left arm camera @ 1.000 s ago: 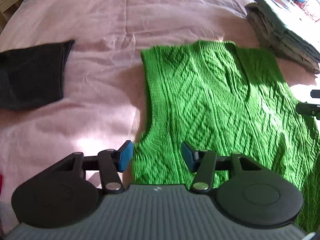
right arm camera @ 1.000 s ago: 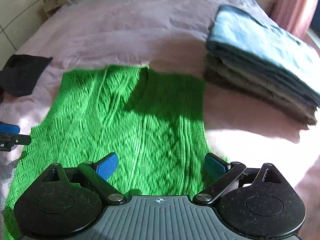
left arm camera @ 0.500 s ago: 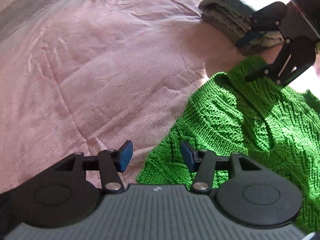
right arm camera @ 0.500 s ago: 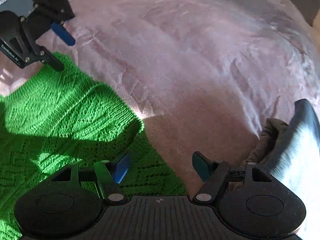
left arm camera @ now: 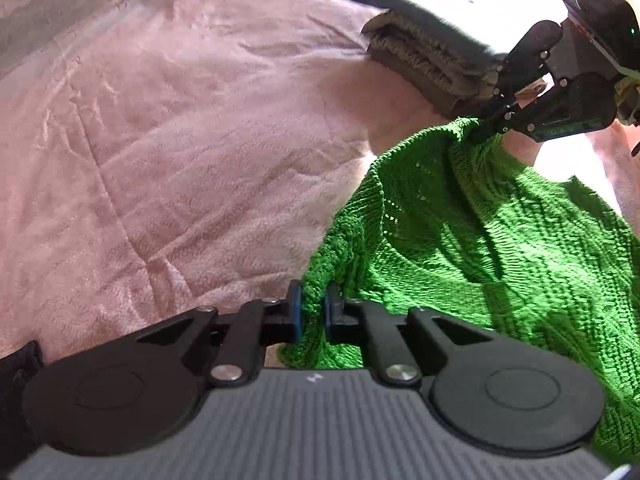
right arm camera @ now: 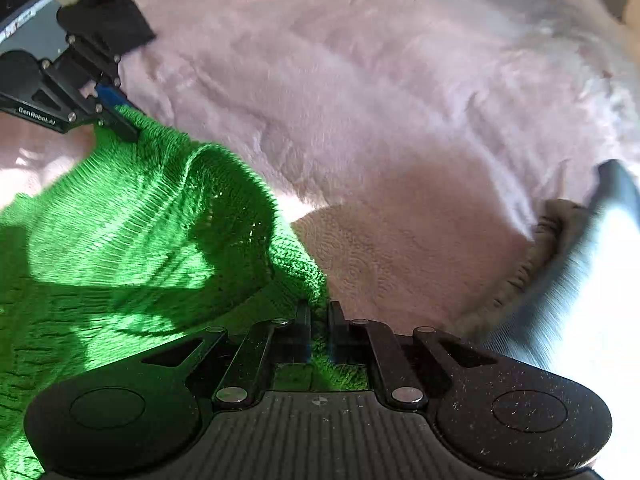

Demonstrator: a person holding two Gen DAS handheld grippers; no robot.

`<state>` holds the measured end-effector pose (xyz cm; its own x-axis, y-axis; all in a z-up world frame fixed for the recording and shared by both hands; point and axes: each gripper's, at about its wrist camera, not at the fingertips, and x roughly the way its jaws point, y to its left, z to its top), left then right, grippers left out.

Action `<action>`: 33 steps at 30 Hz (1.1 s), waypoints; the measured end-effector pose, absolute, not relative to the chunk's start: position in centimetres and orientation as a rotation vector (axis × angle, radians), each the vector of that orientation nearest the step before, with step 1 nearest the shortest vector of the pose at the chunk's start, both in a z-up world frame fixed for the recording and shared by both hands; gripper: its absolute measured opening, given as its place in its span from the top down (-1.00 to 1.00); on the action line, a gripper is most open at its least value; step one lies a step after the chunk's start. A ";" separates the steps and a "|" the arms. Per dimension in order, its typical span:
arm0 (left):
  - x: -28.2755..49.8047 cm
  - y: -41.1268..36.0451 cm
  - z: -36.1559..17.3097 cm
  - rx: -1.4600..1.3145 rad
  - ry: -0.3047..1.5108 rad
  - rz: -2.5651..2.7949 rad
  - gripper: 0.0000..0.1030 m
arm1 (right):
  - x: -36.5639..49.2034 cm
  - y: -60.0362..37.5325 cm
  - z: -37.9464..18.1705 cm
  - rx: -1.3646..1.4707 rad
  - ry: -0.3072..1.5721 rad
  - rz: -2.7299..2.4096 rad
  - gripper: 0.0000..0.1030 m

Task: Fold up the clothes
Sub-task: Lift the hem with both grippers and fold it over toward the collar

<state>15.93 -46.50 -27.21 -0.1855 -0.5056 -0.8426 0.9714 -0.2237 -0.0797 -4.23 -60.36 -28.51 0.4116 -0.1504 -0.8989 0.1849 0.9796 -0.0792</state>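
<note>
A bright green cable-knit sweater vest [left arm camera: 480,240] lies on the pink bedspread [left arm camera: 200,140], its near edge raised off the bed. My left gripper [left arm camera: 313,308] has its jaws closing, with one corner of that edge pinched between the blue pads. The right wrist view shows the same vest [right arm camera: 120,220]. There my right gripper [right arm camera: 319,312] has its jaws closing on the other corner, knit bunched between the fingers. Each gripper shows in the other's view, the right gripper [left arm camera: 480,130] and the left gripper [right arm camera: 124,120], both biting the knit edge.
A stack of folded grey and blue-grey clothes [left arm camera: 420,52] sits on the bed just beyond the right gripper, and it shows again at the right [right arm camera: 580,260]. A black cloth [left arm camera: 18,364] lies at the lower left edge. Pink bedspread [right arm camera: 380,100] stretches ahead.
Both grippers swung round from above the flat vest to its corners and went from open to closed on the knit. The held edge now stands up off the bed.
</note>
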 end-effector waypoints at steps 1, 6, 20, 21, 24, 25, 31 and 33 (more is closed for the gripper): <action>15.4 -44.8 -25.9 0.813 0.765 -1.677 0.86 | -5.6 -59.0 -27.1 0.012 1.094 -0.237 0.88; 10.6 -34.8 -22.2 0.706 0.825 -1.729 0.85 | -13.2 -49.5 -22.6 -0.049 1.040 -0.291 0.88; 6.1 -19.4 -29.0 -0.031 1.579 -1.044 0.28 | -28.8 -39.7 -27.2 0.996 0.866 -0.766 -0.46; 6.3 -19.5 -29.6 -0.108 1.597 -1.001 0.25 | -29.6 -40.7 -27.5 1.118 0.757 -0.793 -0.46; 7.0 -19.8 -31.1 -0.336 1.638 -0.863 0.22 | -31.0 -43.4 -29.4 1.382 0.524 -0.828 -0.43; 7.1 -19.8 -31.7 -0.400 1.644 -0.825 0.22 | -31.2 -44.3 -30.1 1.432 0.487 -0.836 -0.22; 6.9 -20.2 -34.0 -0.528 1.630 -0.739 0.28 | -31.4 -46.9 -32.9 1.508 0.405 -0.846 -0.11; 6.9 -20.5 -34.6 -0.540 1.624 -0.726 0.47 | -31.0 -47.5 -33.8 1.529 0.408 -0.843 0.08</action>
<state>6.88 -20.49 -34.57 -0.1758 -0.7002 -0.6919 0.0484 0.6959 -0.7165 -31.02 -47.53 -33.79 0.6672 -0.2221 -0.7110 0.6952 -0.1573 0.7014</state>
